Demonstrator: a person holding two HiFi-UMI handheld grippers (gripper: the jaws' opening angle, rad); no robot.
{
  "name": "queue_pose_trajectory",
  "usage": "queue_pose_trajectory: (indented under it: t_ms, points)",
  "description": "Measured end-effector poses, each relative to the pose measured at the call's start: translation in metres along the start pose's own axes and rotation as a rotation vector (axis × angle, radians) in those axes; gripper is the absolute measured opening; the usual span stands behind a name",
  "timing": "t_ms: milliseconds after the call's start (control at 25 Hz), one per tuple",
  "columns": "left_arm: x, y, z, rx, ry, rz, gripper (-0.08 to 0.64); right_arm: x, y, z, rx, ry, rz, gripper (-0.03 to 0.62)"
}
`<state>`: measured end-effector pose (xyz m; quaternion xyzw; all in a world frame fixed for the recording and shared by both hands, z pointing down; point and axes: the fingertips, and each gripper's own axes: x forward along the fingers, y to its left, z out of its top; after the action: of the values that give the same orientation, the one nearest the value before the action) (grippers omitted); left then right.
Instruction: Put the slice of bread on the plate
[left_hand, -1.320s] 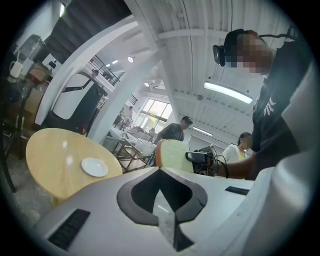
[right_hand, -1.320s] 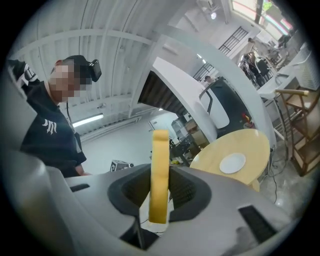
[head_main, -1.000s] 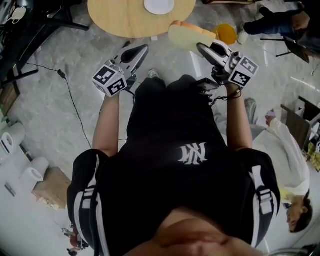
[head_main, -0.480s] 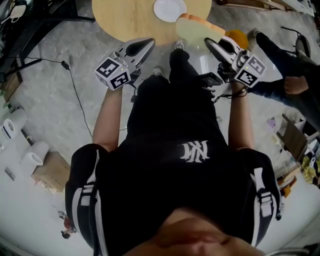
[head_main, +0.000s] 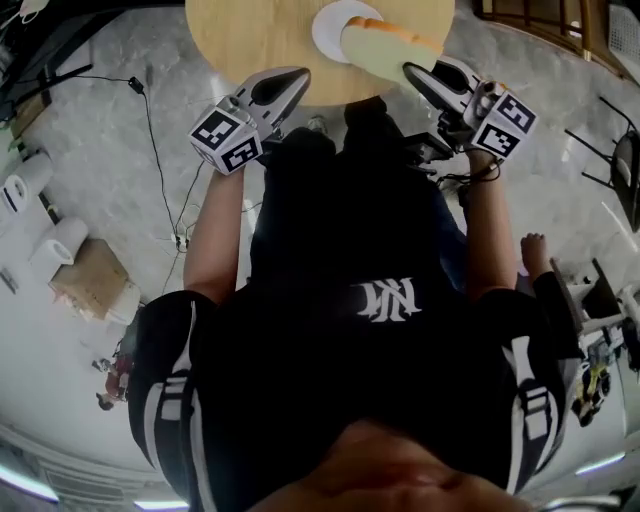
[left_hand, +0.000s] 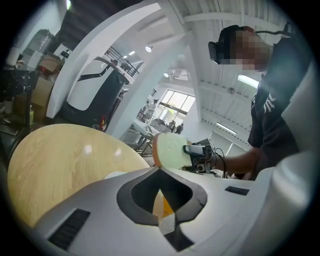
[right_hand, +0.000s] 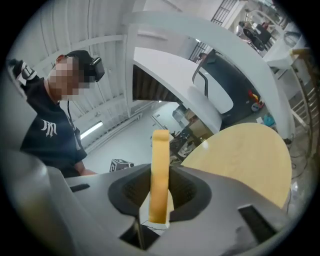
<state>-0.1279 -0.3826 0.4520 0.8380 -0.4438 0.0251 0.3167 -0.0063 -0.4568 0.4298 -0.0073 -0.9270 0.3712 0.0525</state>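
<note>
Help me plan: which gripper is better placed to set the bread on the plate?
Right. The right gripper is clamped on the slice of bread, which overlaps the plate in the head view; the left gripper is shut and empty.

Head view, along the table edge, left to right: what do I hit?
left gripper → plate, its bare part → slice of bread → right gripper, shut on the slice
</note>
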Motion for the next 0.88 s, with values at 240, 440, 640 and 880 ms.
queue_pose_trajectory:
  t_ms: [240,440,640,880]
  points:
    - [0.009,0.028,-0.010,-0.068,-0.004,0.072,0.012,0.036,-0.023,-0.019,0.098,0.076,0.105,0.092]
    - [0.018,0.064,-0.025,-0.118,-0.003,0.071,0.012,0.061,-0.049,-0.044,0.194,0.139,0.120,0.092]
    - [0.018,0.084,-0.043,-0.140,-0.018,0.047,0.012,0.063,-0.061,-0.058,0.270,0.150,0.081,0.092]
    - [0.022,0.083,-0.042,-0.117,-0.056,0.032,0.012,0.057,-0.073,-0.070,0.326,0.170,0.040,0.092]
